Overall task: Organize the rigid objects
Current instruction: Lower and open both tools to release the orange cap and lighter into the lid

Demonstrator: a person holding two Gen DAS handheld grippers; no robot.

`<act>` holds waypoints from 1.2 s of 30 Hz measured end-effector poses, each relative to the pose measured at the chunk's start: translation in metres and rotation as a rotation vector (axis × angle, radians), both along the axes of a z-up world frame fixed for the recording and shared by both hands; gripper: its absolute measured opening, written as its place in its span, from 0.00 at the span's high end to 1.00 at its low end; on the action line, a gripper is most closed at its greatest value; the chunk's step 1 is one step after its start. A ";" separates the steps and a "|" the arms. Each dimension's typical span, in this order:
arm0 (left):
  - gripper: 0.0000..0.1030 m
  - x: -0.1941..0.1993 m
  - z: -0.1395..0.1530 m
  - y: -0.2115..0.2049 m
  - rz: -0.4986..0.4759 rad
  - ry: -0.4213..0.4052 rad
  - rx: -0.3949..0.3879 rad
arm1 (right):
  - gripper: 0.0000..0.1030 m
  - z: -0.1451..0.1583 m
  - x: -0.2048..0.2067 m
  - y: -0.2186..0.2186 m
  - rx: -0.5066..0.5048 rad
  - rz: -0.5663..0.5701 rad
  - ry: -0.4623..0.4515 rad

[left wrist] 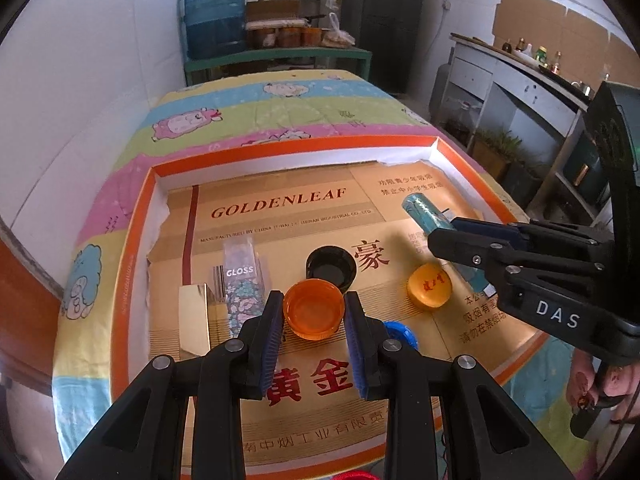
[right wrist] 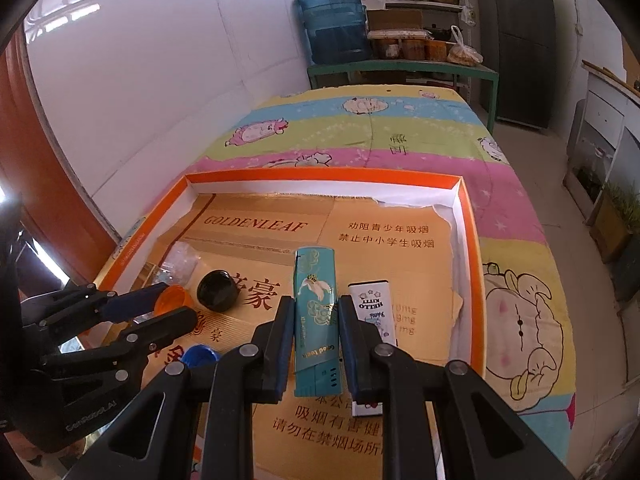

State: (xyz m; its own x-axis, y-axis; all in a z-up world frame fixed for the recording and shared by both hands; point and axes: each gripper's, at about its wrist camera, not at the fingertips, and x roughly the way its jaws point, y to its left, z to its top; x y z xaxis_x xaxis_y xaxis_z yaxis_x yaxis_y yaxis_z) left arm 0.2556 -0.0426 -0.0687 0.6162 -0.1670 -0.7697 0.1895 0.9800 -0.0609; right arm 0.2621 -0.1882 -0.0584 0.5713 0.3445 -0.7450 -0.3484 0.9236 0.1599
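Left tool [left wrist: 314,314] pinching orange cap [left wrist: 313,311] (open side up); right tool [right wrist: 316,322] clamped on teal lighter [right wrist: 316,312], both over the orange-rimmed tray [left wrist: 132,248].

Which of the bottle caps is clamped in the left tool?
The translucent orange cap, open side up; the black cap, yellow cap and blue cap lie free.

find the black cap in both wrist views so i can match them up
Left wrist: black cap at centre, just beyond the orange cap in the left gripper.
Right wrist: black cap at left of centre.
Shared landmark: the GOLDENLEAF print lies beyond it.
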 end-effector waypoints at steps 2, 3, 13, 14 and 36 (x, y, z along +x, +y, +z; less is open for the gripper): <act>0.70 0.001 -0.003 -0.001 -0.004 0.004 0.000 | 0.78 -0.004 0.002 0.002 -0.007 0.003 0.012; 0.70 0.002 -0.003 -0.001 -0.005 0.001 0.001 | 0.78 -0.006 0.002 0.002 -0.009 0.005 0.017; 0.70 0.003 -0.005 -0.002 -0.016 -0.007 -0.008 | 0.78 -0.015 0.006 0.004 -0.027 0.012 0.031; 0.70 0.003 -0.005 -0.002 -0.017 -0.007 -0.012 | 0.78 -0.015 0.006 0.005 -0.027 0.012 0.030; 0.63 -0.004 0.006 0.003 -0.006 -0.039 -0.047 | 0.77 -0.013 0.004 0.007 -0.049 0.014 0.021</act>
